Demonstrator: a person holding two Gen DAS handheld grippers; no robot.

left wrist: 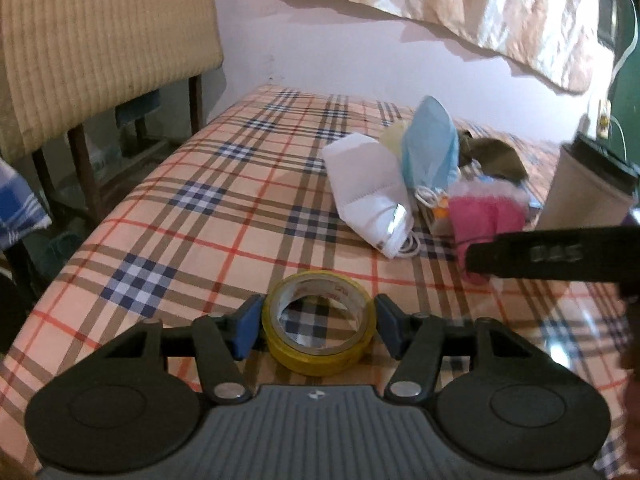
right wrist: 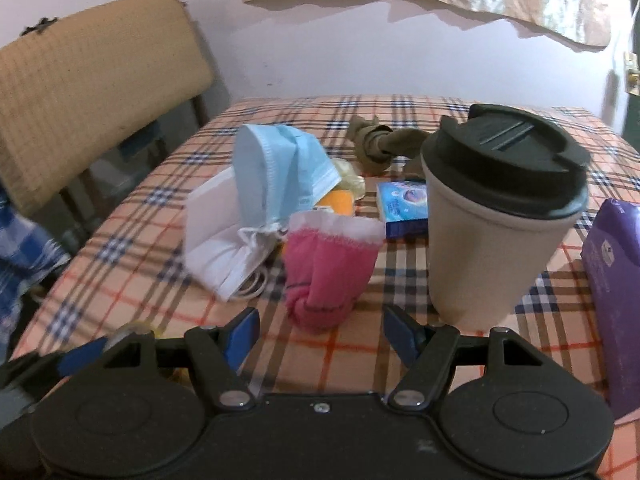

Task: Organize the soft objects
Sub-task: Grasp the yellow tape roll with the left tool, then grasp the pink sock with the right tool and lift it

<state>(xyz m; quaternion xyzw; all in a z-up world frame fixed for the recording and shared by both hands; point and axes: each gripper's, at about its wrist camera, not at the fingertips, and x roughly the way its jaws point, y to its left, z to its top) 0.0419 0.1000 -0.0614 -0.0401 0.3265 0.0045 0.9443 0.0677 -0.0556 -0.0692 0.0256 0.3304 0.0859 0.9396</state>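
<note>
A yellow tape roll (left wrist: 320, 322) lies on the plaid tablecloth (left wrist: 200, 216) between the blue pads of my left gripper (left wrist: 318, 326); the left pad touches it, the right pad stands just off it. A pile of soft things sits beyond: a white mask (left wrist: 370, 196), a blue mask (left wrist: 430, 140), a rolled pink sock (left wrist: 486, 220) and an olive knotted cloth (left wrist: 494, 156). In the right wrist view my right gripper (right wrist: 320, 336) is open and empty, just in front of the pink sock (right wrist: 326, 268), with the blue mask (right wrist: 280, 172) and white mask (right wrist: 218, 240) to its left.
A beige cup with a black lid (right wrist: 496, 216) stands right of the sock. A purple pack (right wrist: 616, 280) is at the far right, a small blue packet (right wrist: 402, 208) behind. A padded chair (left wrist: 100, 60) stands left of the table. The wall is behind.
</note>
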